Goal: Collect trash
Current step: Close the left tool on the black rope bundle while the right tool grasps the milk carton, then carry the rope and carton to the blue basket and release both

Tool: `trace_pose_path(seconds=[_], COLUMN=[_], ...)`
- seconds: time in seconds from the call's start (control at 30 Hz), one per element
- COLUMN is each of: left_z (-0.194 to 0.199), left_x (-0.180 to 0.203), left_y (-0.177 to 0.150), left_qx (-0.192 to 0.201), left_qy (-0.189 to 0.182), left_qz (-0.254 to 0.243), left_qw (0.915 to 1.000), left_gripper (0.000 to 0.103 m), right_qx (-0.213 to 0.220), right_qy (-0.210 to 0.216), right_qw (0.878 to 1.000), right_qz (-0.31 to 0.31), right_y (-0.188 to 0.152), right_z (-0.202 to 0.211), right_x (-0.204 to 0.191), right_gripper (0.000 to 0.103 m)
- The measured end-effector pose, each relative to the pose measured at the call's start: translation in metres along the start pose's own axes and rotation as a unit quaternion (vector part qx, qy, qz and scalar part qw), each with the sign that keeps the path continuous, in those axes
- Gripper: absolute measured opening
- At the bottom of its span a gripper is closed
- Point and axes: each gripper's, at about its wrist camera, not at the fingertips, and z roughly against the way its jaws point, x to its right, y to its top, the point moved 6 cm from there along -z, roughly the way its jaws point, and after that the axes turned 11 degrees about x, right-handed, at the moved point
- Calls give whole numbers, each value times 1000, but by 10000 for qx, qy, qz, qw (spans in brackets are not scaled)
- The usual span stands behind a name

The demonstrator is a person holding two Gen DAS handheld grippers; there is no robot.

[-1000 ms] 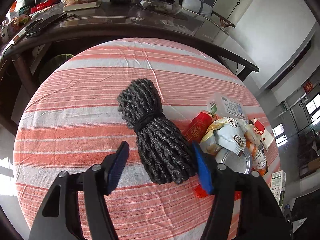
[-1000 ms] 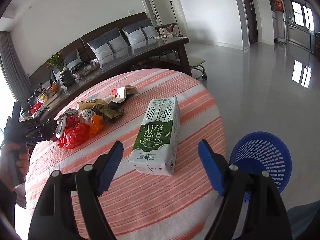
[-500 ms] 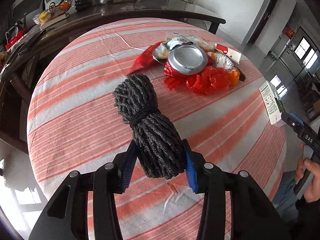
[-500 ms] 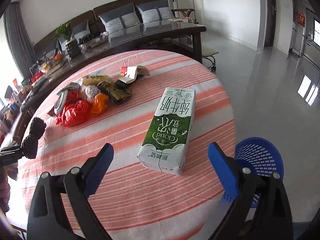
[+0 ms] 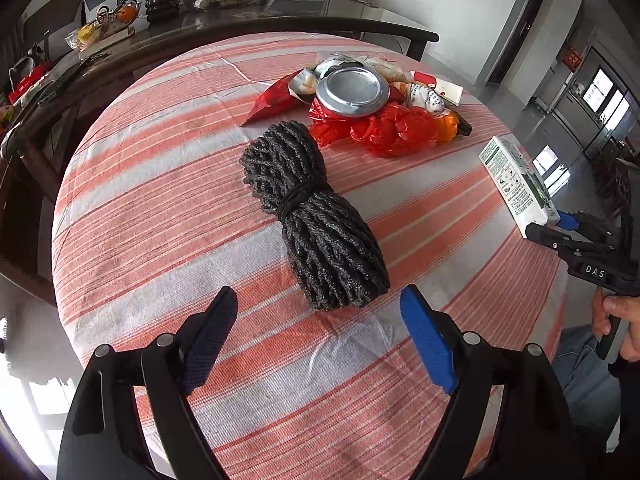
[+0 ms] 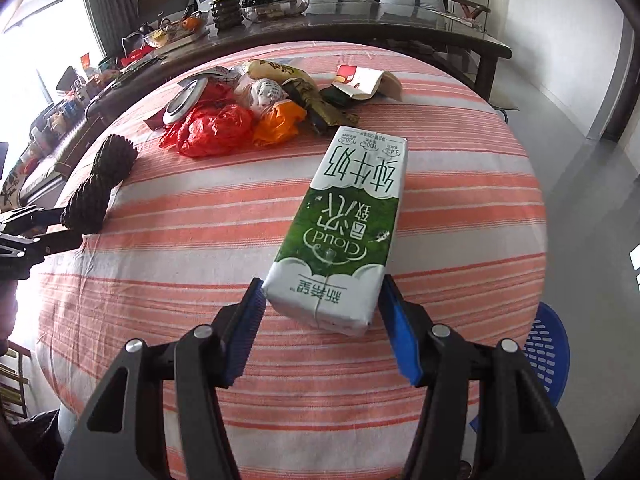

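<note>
A: What are your right jaws doing?

B: My right gripper (image 6: 320, 320) has its blue pads on either side of the near end of the milk carton (image 6: 344, 224). The left pad touches the carton's corner and the right pad sits right at its edge, but I cannot tell whether I am truly clamping it. The carton lies flat on the striped cloth of the counter (image 6: 460, 200), its long side pointing away from me.

A: And the left?

B: My left gripper (image 5: 320, 340) is released, jaws spread wide, holding nothing. Just ahead of the tips lies the dark rope bundle (image 5: 316, 216), tied at its waist and resting on the cloth, clear of both pads.

A: What lies farther out?

B: Beyond the rope is the trash heap: a red plastic bag (image 5: 380, 128), an orange bag (image 6: 280, 124), a round metal lid (image 5: 352, 90) on top, crumpled wrappers and a torn paper box (image 6: 360, 80). Past the counter's rim, low on my right, a blue basket (image 6: 548, 352) stands on the floor. A long dark table (image 6: 360, 24) with bowls and a plant runs behind.
</note>
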Motion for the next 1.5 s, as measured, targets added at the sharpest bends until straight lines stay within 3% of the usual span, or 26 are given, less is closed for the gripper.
trace_pose_path(seconds=[0.07, 0.2, 0.37, 0.43, 0.47, 0.5, 0.53, 0.57, 0.6, 0.67, 0.7, 0.77, 0.9, 1.03, 1.13, 1.23, 1.27, 1.3, 1.5], left_z=[3, -14, -43, -48, -49, -50, -53, -55, -56, -52, -49, -38, -22, -37, -57, -70, -69, -66, -29], left_x=[2, 1, 7, 11, 12, 13, 14, 15, 16, 15, 13, 10, 10, 1, -6, -2, 0, 2, 41], left_y=[10, 30, 39, 40, 40, 39, 38, 37, 35, 32, 31, 31, 36, 52, 56, 53, 53, 53, 48], left_qx=[38, -75, -391, -428, -442, -469, -514, -568, -596, -582, -588, -470, -370, -323, -486, -673, -656, -584, -295], left_qy=[-170, 1, 179, 233, 222, 217, 210, 182, 126, 120, 151, 175, 10, 171, 298, 41, 25, 82, -326], left_qz=[101, 141, 29, -39, -55, -74, -98, -109, -114, -155, -150, -127, -110, -18, 17, 78, 78, 13, -184], left_qw=[9998, 9999, 9991, 9988, 9988, 9986, 9984, 9982, 9981, 9981, 9980, 9987, 9993, 9993, 9984, 9977, 9978, 9983, 9989], left_gripper=[88, 88, 86, 80, 73, 60, 52, 40, 39, 42, 61, 86, 86, 86, 73, 37, 34, 32, 30], right_qx=[-29, -162, -775, -918, -985, -1028, -1052, -1038, -1021, -971, -965, -985, -1047, -1102, -1165, -1219, -1197, -1144, -691], right_qy=[24, 117, 78, -55, -128, -161, -201, -186, -143, -94, -78, -38, -7, -8, -26, -29, -31, -31, 81], right_qw=[10000, 9987, 9929, 9926, 9925, 9924, 9924, 9925, 9928, 9937, 9940, 9941, 9940, 9936, 9929, 9923, 9926, 9932, 9968], right_qz=[-64, -467, -901, -789, -718, -651, -611, -618, -619, -547, -507, -446, -302, -238, -229, -211, -209, -215, -382], right_y=[7, 33, 50, 53, 53, 53, 53, 53, 54, 55, 55, 52, 50, 52, 52, 50, 51, 51, 57], right_z=[4, 4, -19, -27, -30, -32, -33, -32, -31, -28, -26, -25, -28, -31, -33, -33, -32, -31, -7], right_x=[2, 10, 18, 15, 14, 13, 12, 12, 11, 10, 9, 8, 7, 6, 5, 4, 4, 5, 18], right_gripper=[77, 80, 80, 79, 74, 59, 52, 53, 53, 52, 53, 53, 53, 54, 55, 62, 61, 51, 51])
